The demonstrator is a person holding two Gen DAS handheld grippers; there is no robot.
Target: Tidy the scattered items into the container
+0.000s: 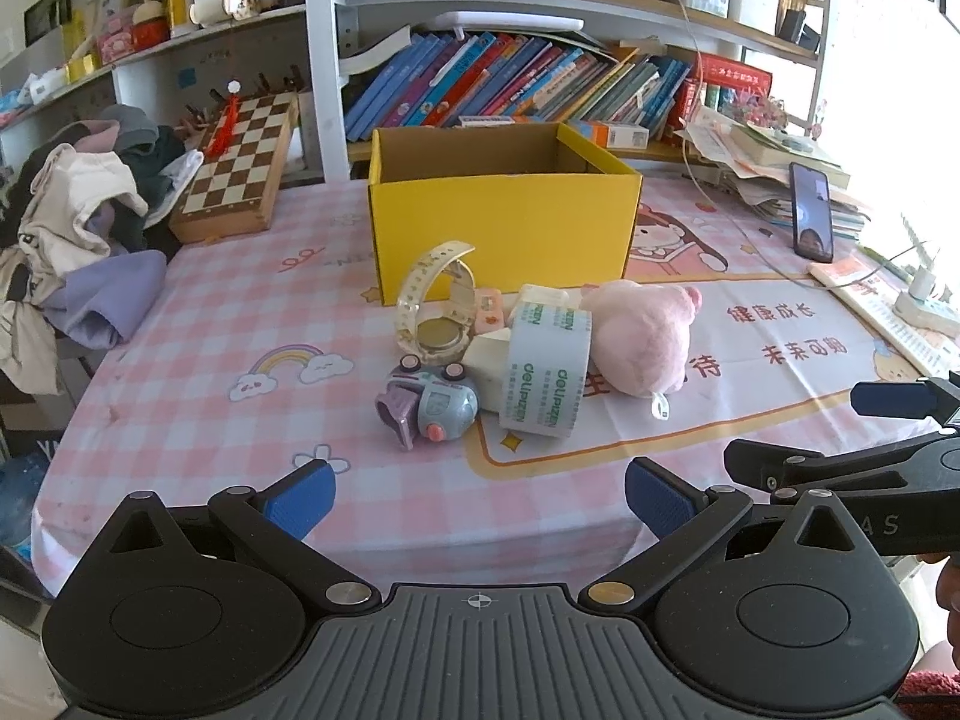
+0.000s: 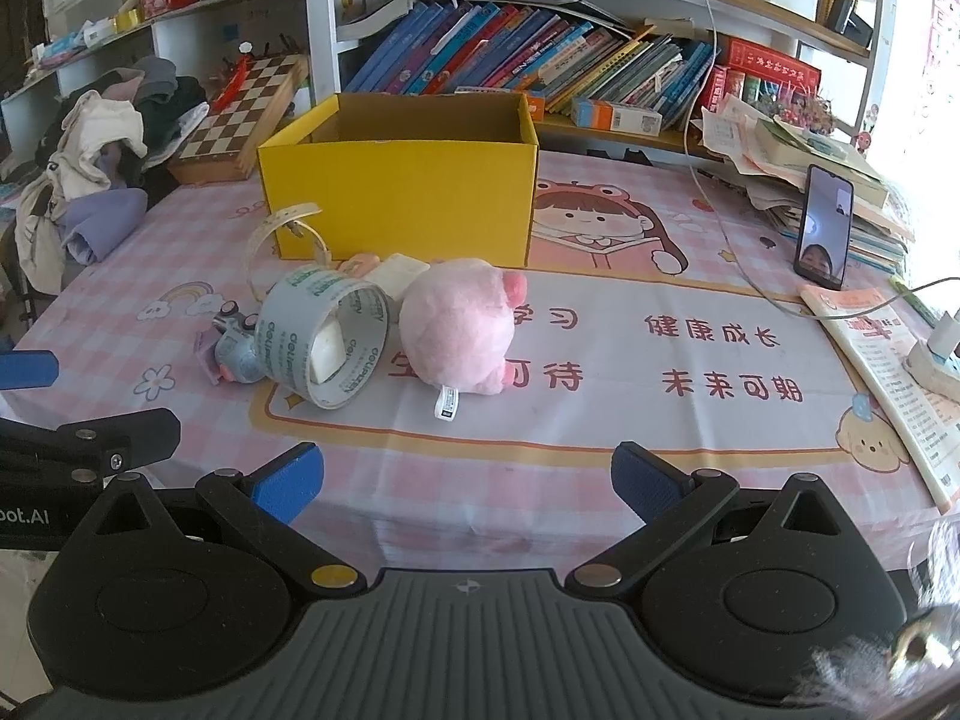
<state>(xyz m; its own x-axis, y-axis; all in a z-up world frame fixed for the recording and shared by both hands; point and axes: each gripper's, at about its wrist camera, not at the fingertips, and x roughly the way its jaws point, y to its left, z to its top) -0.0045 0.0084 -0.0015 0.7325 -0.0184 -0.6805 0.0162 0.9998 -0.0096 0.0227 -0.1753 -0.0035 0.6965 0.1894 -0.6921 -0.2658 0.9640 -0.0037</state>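
An open yellow cardboard box (image 1: pixel 504 222) (image 2: pixel 402 198) stands mid-table. In front of it lies a cluster: a pink plush pig (image 1: pixel 642 333) (image 2: pixel 459 324), a roll of clear tape (image 1: pixel 546 369) (image 2: pixel 321 342) on its edge, a cream block (image 1: pixel 486 360) (image 2: pixel 399 273), a pale yellow watch (image 1: pixel 432 300) (image 2: pixel 282 240) and a grey-purple toy (image 1: pixel 429 405) (image 2: pixel 231 348). My left gripper (image 1: pixel 480 495) is open at the table's near edge, short of the toy and tape. My right gripper (image 2: pixel 465 483) is open too, short of the pig. Neither holds anything.
A chessboard box (image 1: pixel 237 162) and a pile of clothes (image 1: pixel 78 228) sit at the left. A phone (image 2: pixel 825 228), stacked papers, a booklet (image 2: pixel 888 372) and a power strip with cables lie at the right. Bookshelves (image 1: pixel 510 84) rise behind the box.
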